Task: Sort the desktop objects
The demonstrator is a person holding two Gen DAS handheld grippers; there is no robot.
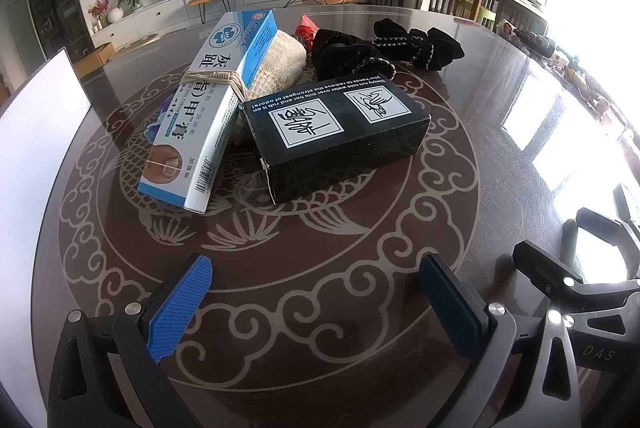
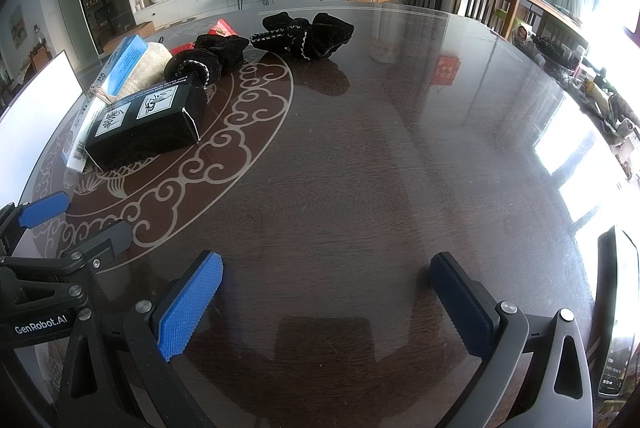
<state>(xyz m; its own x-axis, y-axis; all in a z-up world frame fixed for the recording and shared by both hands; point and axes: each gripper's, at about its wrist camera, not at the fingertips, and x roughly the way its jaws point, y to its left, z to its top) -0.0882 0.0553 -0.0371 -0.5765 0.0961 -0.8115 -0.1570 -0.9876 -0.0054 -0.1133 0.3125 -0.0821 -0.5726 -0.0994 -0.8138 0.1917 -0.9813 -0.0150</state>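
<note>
Black box (image 1: 340,144), blue-white carton (image 1: 212,108), brown table (image 2: 380,168) with pale cloud scrolls.

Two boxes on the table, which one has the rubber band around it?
The blue-and-white box with Chinese print, propped against the cream knitted item. A tan rubber band wraps its middle. The black box beside it has none.

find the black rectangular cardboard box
The black rectangular cardboard box lies mid-table, touching the blue-and-white carton, just before the black fabric pouches.
</note>
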